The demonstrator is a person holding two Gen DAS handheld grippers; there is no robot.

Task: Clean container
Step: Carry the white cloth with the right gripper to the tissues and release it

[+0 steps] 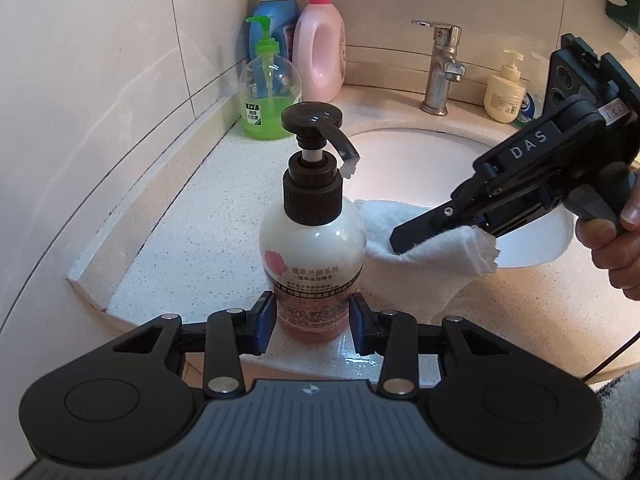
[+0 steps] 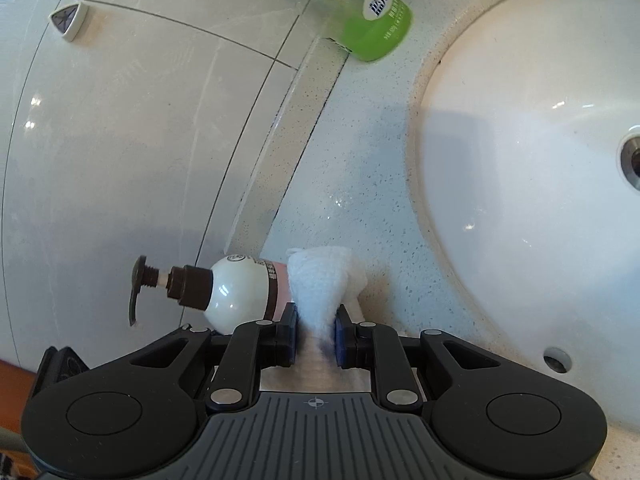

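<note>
A white pump bottle (image 1: 313,246) with a black pump head and pink liquid at its base stands upright on the speckled counter (image 1: 192,240). My left gripper (image 1: 313,320) has its pads on both sides of the bottle's base and holds it. My right gripper (image 2: 315,332) is shut on a white cloth (image 2: 320,280), which rests against the bottle's right side (image 1: 416,268). In the right wrist view the bottle (image 2: 236,292) appears sideways to the left of the cloth.
A white sink basin (image 1: 404,160) lies behind the bottle, with a chrome tap (image 1: 440,68). A green soap bottle (image 1: 268,92), a blue bottle (image 1: 276,12) and a pink bottle (image 1: 320,40) stand at the back left. A cream pump bottle (image 1: 506,92) stands at the back right.
</note>
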